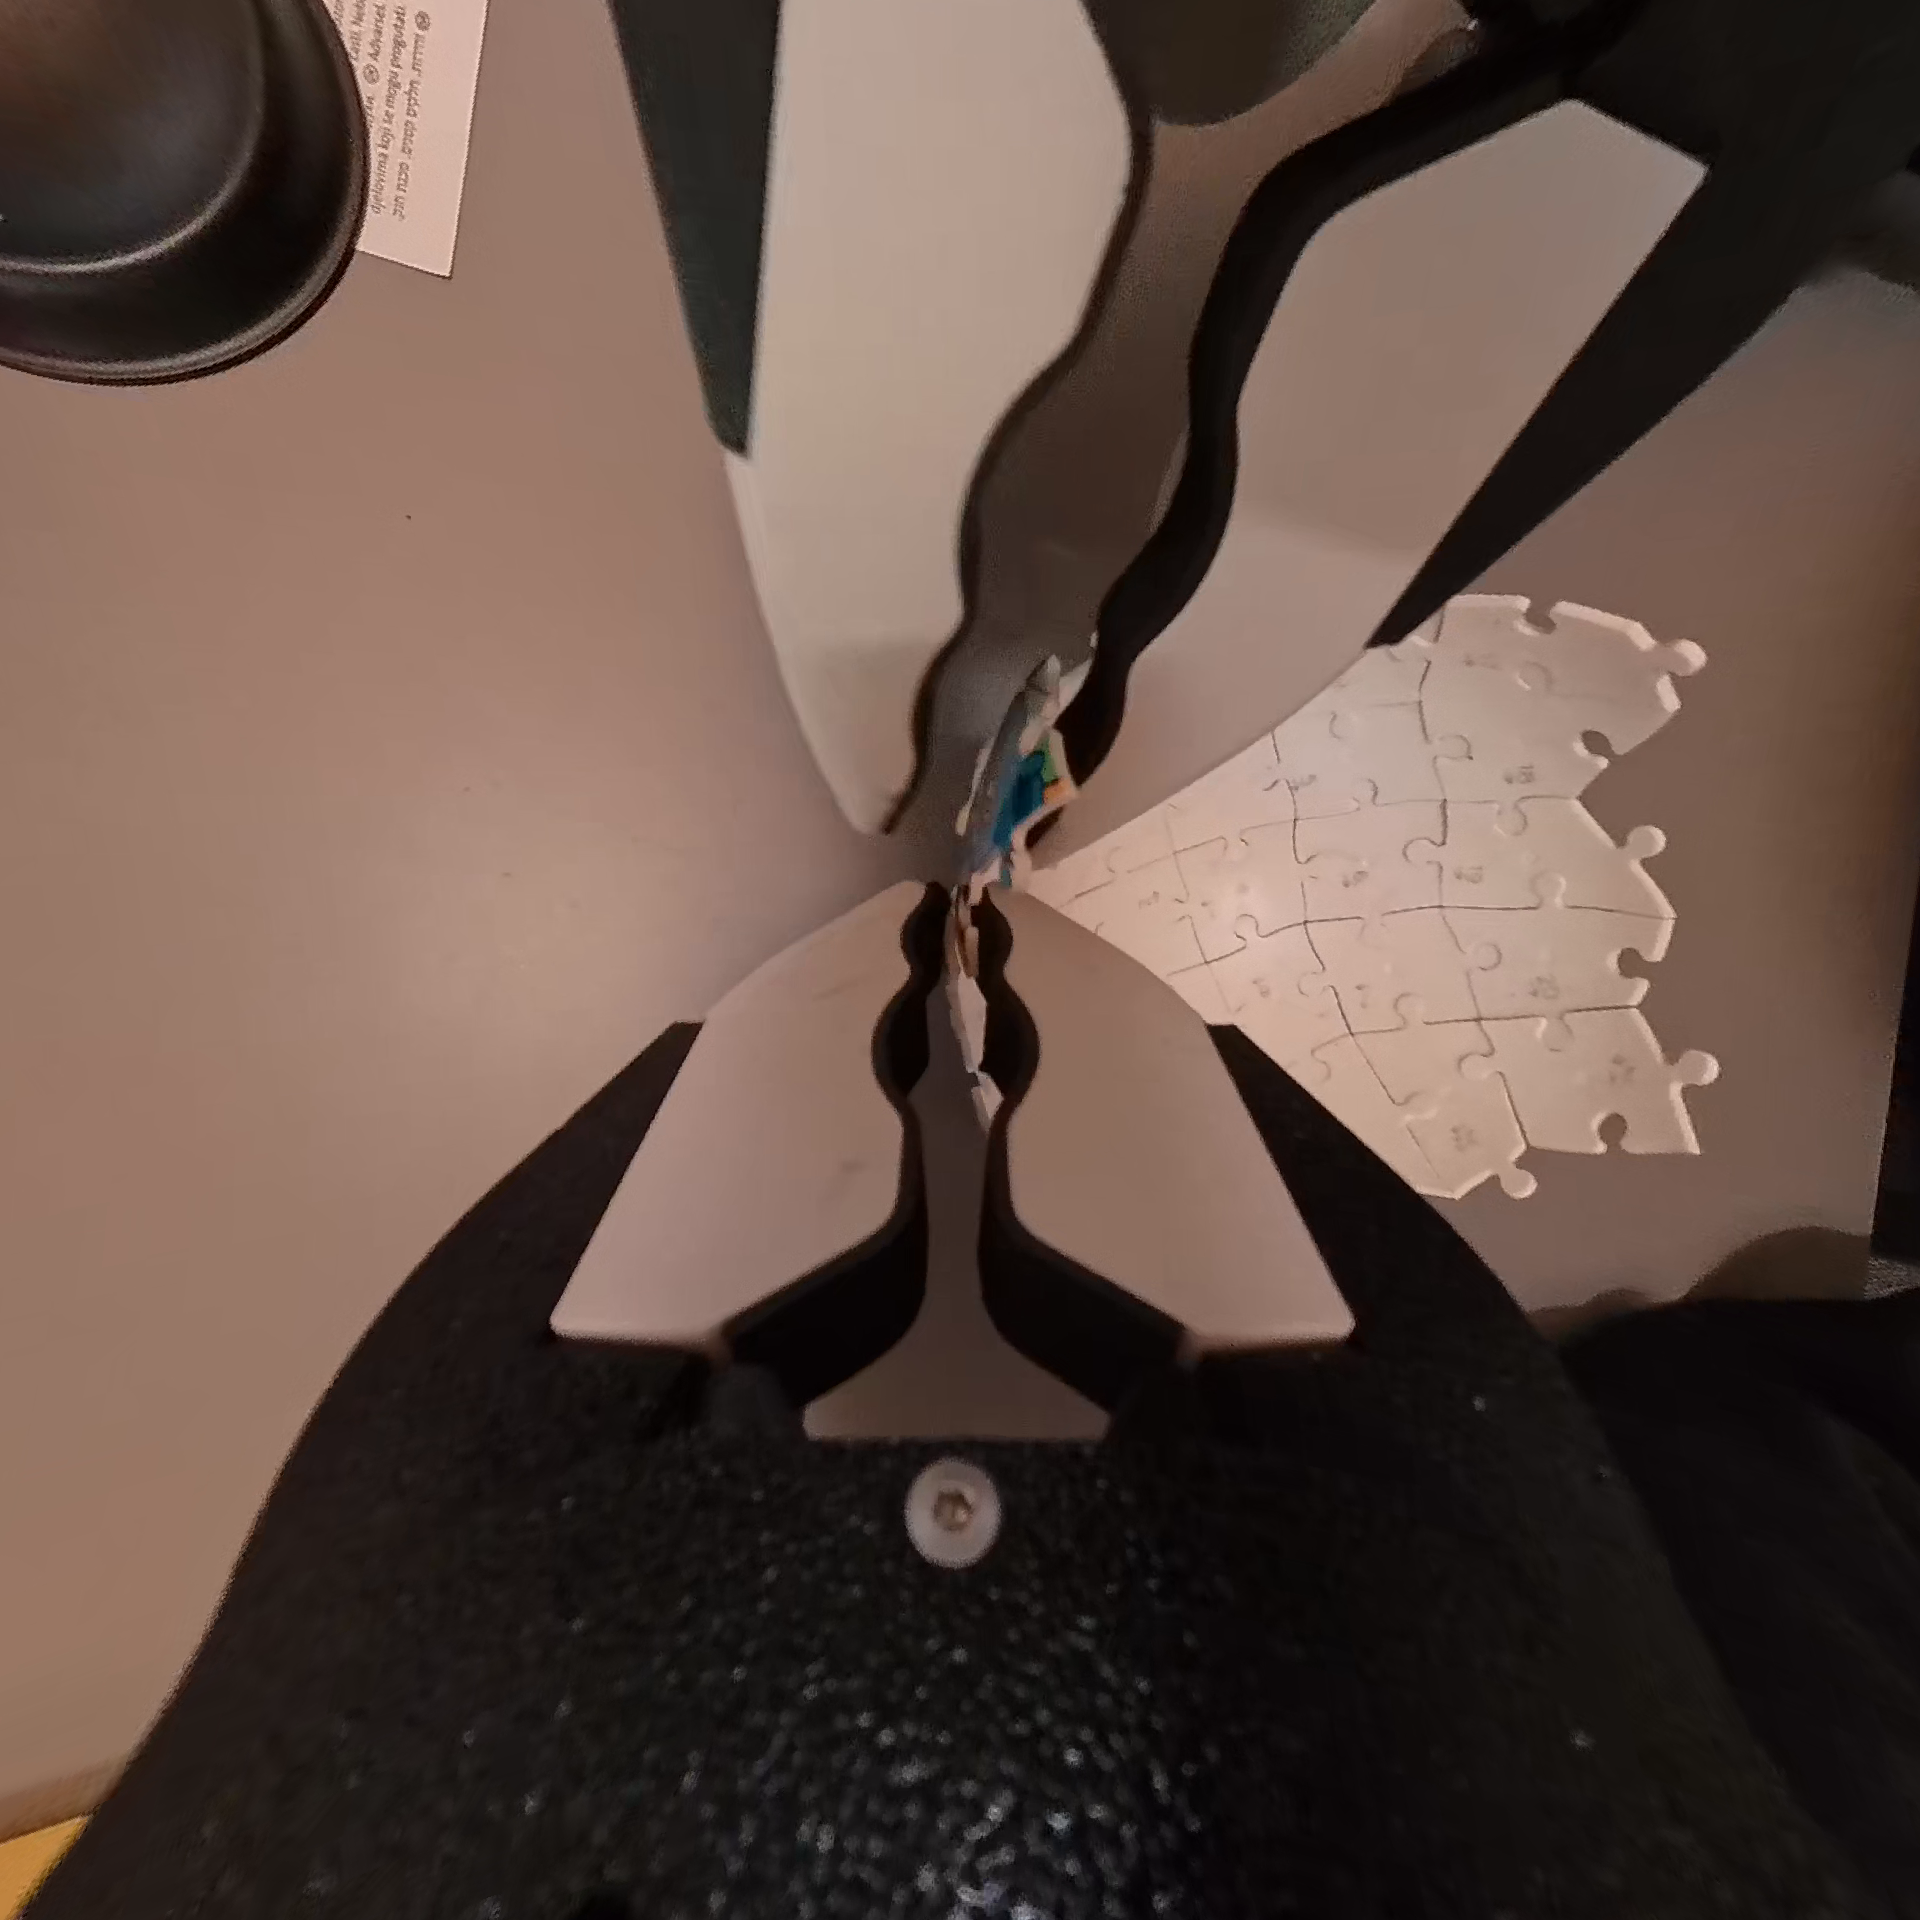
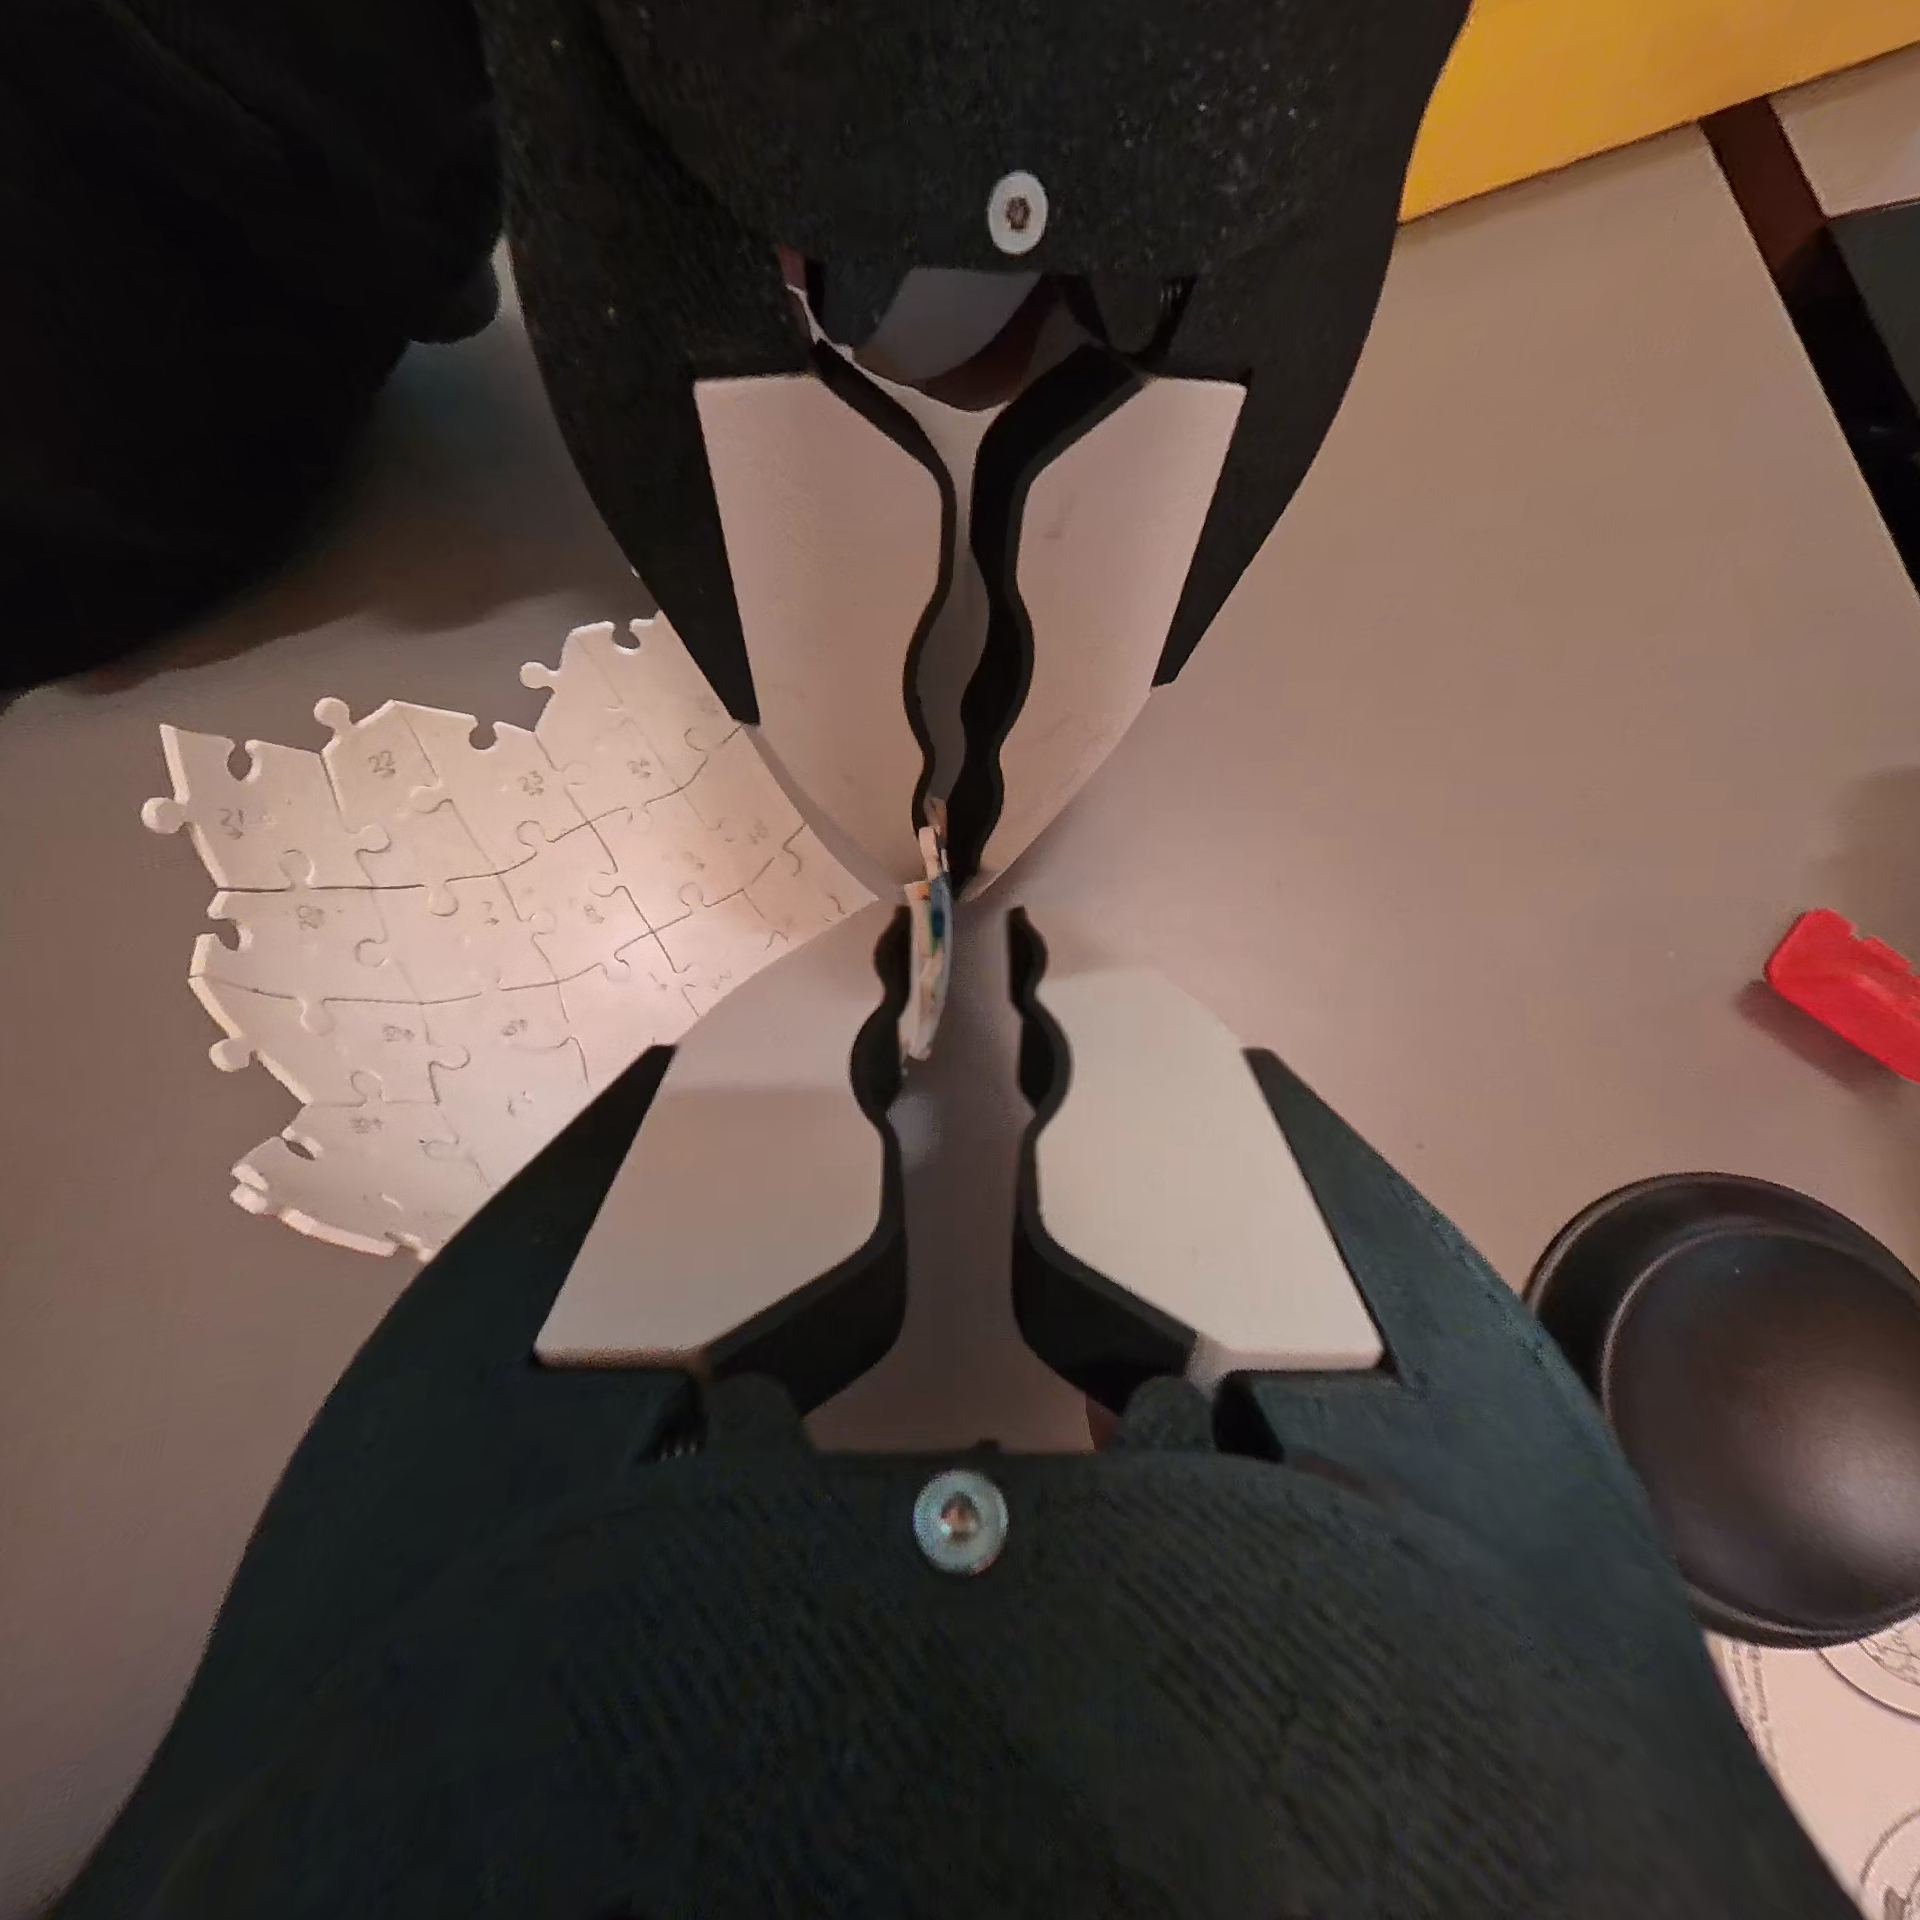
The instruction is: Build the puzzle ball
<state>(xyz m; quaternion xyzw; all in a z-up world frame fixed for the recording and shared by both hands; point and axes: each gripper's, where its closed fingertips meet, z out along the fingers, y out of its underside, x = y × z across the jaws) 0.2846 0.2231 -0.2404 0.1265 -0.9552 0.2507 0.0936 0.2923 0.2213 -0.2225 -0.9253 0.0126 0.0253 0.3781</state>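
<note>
**A:** Puzzle ball work is only partly done. One curved, joined section (image 1: 1455,914) lies blank side up on the table (image 1: 364,831), well in from the edge that borders the yellow surface. No closed ball is seen anywhere.

**B:** Which step is judged to be in hand?

**A:** Two loose pieces appear to be brought together in the air above the table, just beside that section. The left gripper (image 1: 961,904) is closed almost fully, and a pale piece (image 1: 971,1023) is pinched edge-on between its jaws. A coloured piece (image 1: 1023,790) is seen at the tips of the right gripper (image 2: 958,930), which is pointed straight at the left one, tip to tip.

**B:** Is the coloured piece clamped?

**A:** That cannot be told. From the right wrist view a narrow gap is shown between the jaws, with the piece laid against one finger only. From the left wrist view it looks enclosed on both sides.

**B:** What is called for next?

**A:** Probably the tab of one piece has to be lined up with the notch of the other and pressed home, and the pair then carried to the section's jagged border. Little clearance is left between the tips, so a slip or a twisted piece is the likely risk.

**B:** Anything else to be avoided?

**A:** A black bowl (image 2: 1766,1403) and a red object (image 2: 1844,987) are set well apart from the work, on the opposite side from the section.
</note>
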